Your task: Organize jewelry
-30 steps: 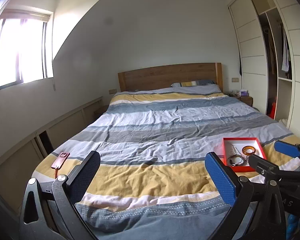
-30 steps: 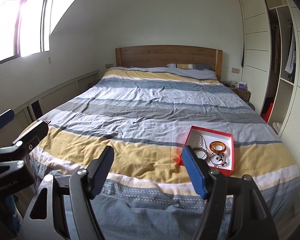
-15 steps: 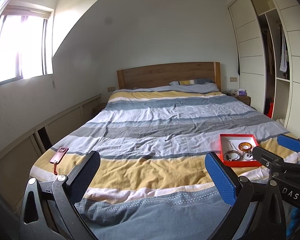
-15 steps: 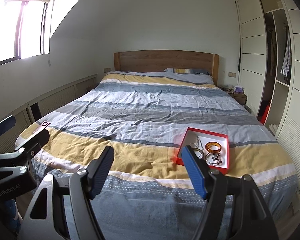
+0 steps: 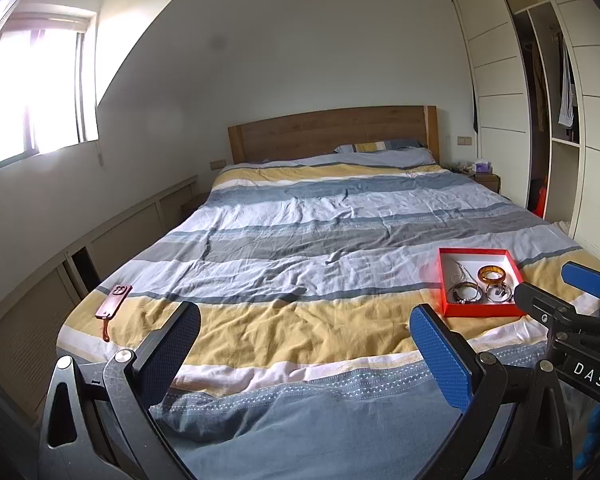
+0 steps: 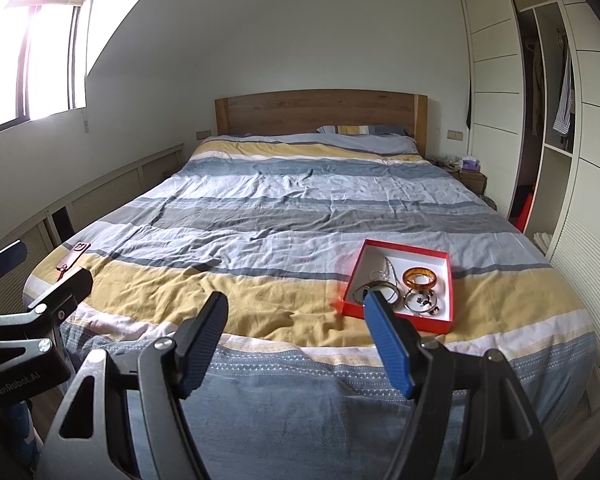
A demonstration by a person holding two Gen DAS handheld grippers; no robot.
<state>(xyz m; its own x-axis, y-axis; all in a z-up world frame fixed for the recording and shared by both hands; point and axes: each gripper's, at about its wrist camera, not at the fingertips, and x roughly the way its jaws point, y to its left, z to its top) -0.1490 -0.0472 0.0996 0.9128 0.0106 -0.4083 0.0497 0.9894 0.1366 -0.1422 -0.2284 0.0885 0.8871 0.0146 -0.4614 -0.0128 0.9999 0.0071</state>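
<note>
A: We see a bed [image 5: 320,248] under a striped quilt, its wooden headboard [image 5: 332,132] at twelve o'clock in both views. Where does the jewelry sit?

B: In the left wrist view we find a red tray [image 5: 480,311] at about three o'clock, lying flat on a yellow stripe near the foot of the bed. Inside it we make out an amber bangle [image 5: 492,274], a silvery chain [image 5: 460,269] and several thin bracelets [image 5: 466,293]; the smaller pieces are too fine for us to tell apart.

A: And in the right wrist view?

B: There we find the tray [image 6: 396,320] at about two o'clock, with the bangle [image 6: 420,278] toward its right side.

A: How do the grippers stand?

B: We see the left gripper [image 5: 304,344] with its jaws wide apart and only quilt between them. The right gripper [image 6: 294,328] likewise has its jaws spread and grips nothing; its blue fingertip [image 6: 384,336] overlaps the tray's near left corner in the picture, though we cannot tell that it touches.

A: Anything else on the quilt?

B: A phone [image 5: 114,300] in a reddish case lies at nine o'clock near the left edge, well apart from the tray
</note>
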